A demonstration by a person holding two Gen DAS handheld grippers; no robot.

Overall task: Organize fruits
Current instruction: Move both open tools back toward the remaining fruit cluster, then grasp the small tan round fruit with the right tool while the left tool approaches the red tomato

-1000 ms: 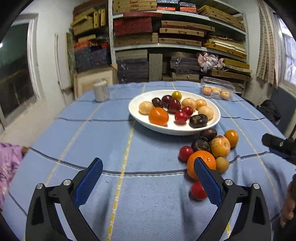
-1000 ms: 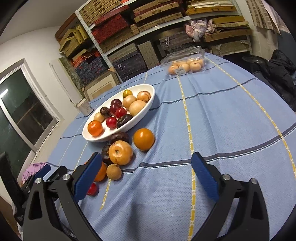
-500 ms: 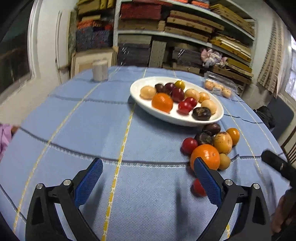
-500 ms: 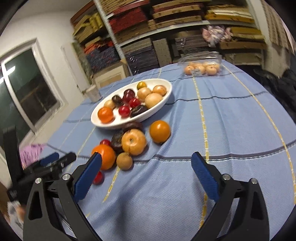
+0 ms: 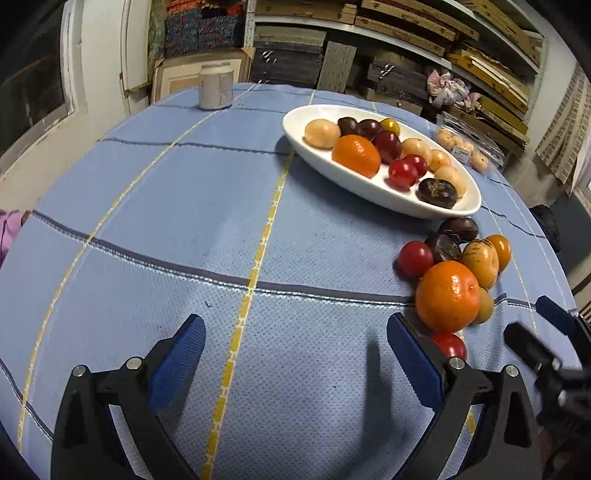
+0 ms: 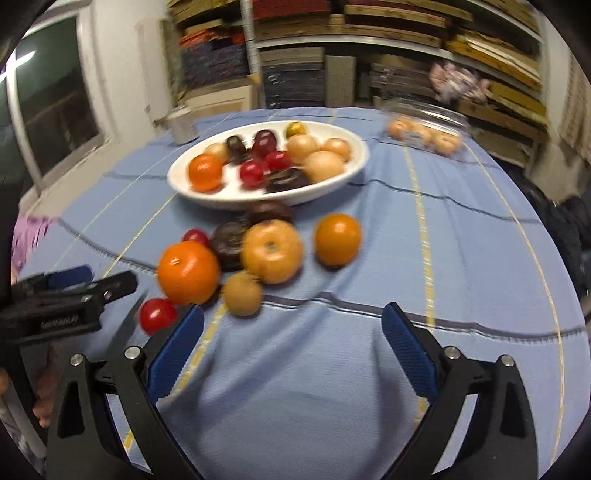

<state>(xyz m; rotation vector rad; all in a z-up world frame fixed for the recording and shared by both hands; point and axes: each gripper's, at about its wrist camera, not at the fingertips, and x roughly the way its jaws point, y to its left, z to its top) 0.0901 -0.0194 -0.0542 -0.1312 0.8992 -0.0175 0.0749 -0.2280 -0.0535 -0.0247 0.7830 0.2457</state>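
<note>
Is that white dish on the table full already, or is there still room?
Partly full. The dish holds about a dozen fruits, with bare white showing near its front rim. More fruit, such as an orange, lies on the cloth beside it.

Premises are presenting as a storeroom or workshop doubling as living space. Metal shelving [image 5: 406, 33] is carrying stacked flat boards and boxed goods, possibly fabric or craft stock; detail is blurring. A round table under a blue checked tablecloth [image 5: 184, 206] is sitting before a dark window [image 6: 55, 99].
</note>
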